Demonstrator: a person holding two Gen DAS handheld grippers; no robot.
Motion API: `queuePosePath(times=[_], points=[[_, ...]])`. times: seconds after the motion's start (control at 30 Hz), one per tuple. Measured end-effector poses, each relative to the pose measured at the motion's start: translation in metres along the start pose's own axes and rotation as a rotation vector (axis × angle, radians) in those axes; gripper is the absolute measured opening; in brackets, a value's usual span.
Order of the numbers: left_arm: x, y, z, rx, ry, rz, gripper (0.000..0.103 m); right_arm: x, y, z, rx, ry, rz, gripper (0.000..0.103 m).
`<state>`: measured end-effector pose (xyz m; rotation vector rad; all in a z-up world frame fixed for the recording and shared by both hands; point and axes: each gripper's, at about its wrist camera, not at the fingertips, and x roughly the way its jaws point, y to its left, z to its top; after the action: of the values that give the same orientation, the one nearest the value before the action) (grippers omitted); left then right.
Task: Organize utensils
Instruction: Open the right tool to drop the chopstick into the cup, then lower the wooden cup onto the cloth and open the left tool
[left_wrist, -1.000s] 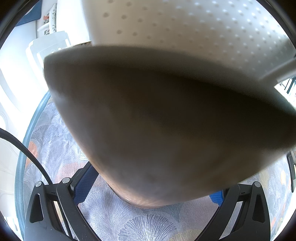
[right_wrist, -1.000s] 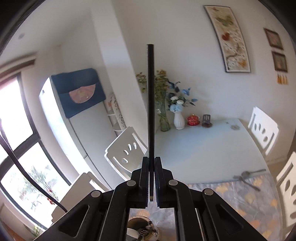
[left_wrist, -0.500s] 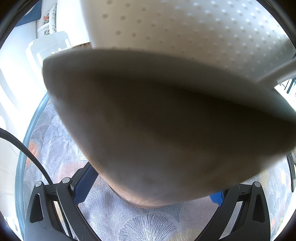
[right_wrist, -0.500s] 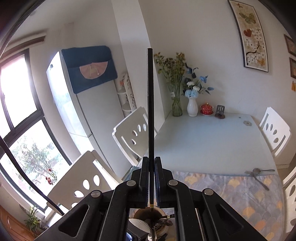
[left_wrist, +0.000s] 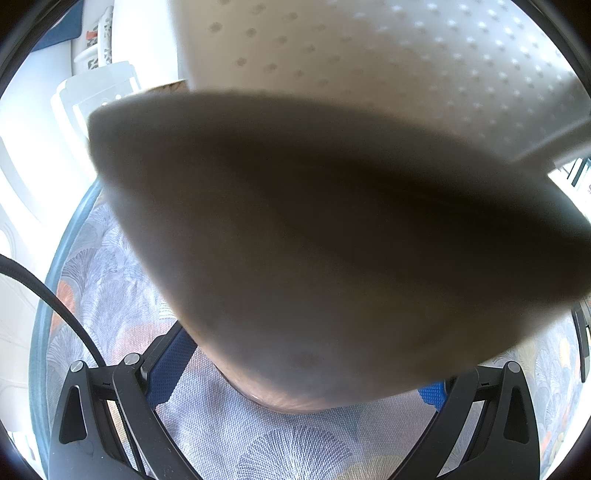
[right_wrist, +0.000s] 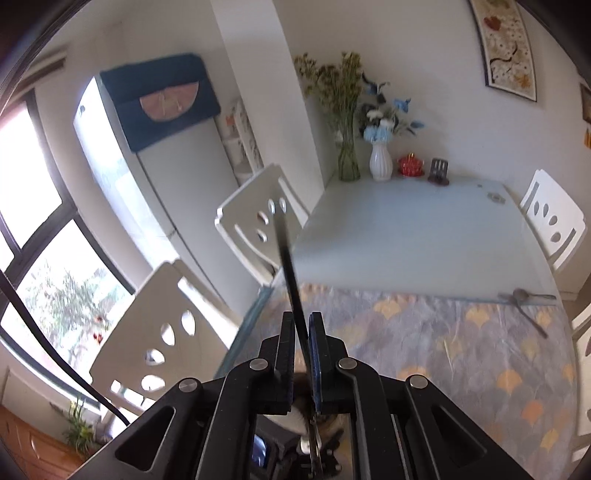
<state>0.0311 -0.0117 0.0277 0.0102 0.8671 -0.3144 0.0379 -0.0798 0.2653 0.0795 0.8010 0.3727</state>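
Clamps a thin black chopstick (right_wrist: 286, 258) between the fingers of the right gripper (right_wrist: 302, 332), pads tight on either side of its lower part. Tilts it up and to the left of those fingers, top end crossing a white chair back (right_wrist: 255, 221). Shows, directly beneath the fingers, a brown and white holder (right_wrist: 299, 417) with metal utensil ends inside, the chopstick's foot reaching down toward it. Leaves a spoon (right_wrist: 524, 295) lying ahead and far right of the fingers, at the far edge of the patterned placemat (right_wrist: 443, 350). Spreads the left gripper (left_wrist: 301, 380) wide around a round holder (left_wrist: 314, 240), blurred and filling the view between both fingers; sets blue pads (left_wrist: 170, 365) against its base, seemingly pressing, though too blurred for certainty
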Motion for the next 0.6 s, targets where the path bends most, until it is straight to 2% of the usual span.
queuePosePath(times=[0.13,0.2,0.23,0.3,0.33,0.37,0.43,0.6], points=[[0.002,-0.001,0.001,-0.001,0.001,-0.002,0.101,-0.014,-0.009,-0.002,0.042,0.004,0.023,0.009],[-0.001,-0.001,0.001,-0.002,0.002,-0.004,0.101,-0.023,-0.012,-0.002,0.054,-0.011,0.019,0.013],[-0.003,-0.001,0.001,-0.001,0.002,-0.004,0.101,-0.029,-0.014,-0.002,0.06,-0.022,0.013,0.018],[-0.002,-0.003,0.001,-0.001,0.002,-0.004,0.101,-0.038,-0.018,-0.002,0.07,-0.048,0.004,0.034],[-0.002,-0.003,0.001,-0.002,0.002,-0.005,0.101,-0.043,-0.019,-0.003,0.075,-0.066,0.002,0.047],[-0.002,-0.003,0.001,-0.002,0.002,-0.005,0.101,-0.047,-0.019,-0.004,0.078,-0.082,0.004,0.052],[-0.002,-0.003,0.001,-0.002,0.002,-0.005,0.101,-0.054,-0.02,-0.006,0.085,-0.107,0.005,0.052],[-0.003,-0.006,0.003,-0.003,0.004,-0.008,0.101,-0.054,-0.024,-0.01,0.124,-0.087,0.0,0.053]])
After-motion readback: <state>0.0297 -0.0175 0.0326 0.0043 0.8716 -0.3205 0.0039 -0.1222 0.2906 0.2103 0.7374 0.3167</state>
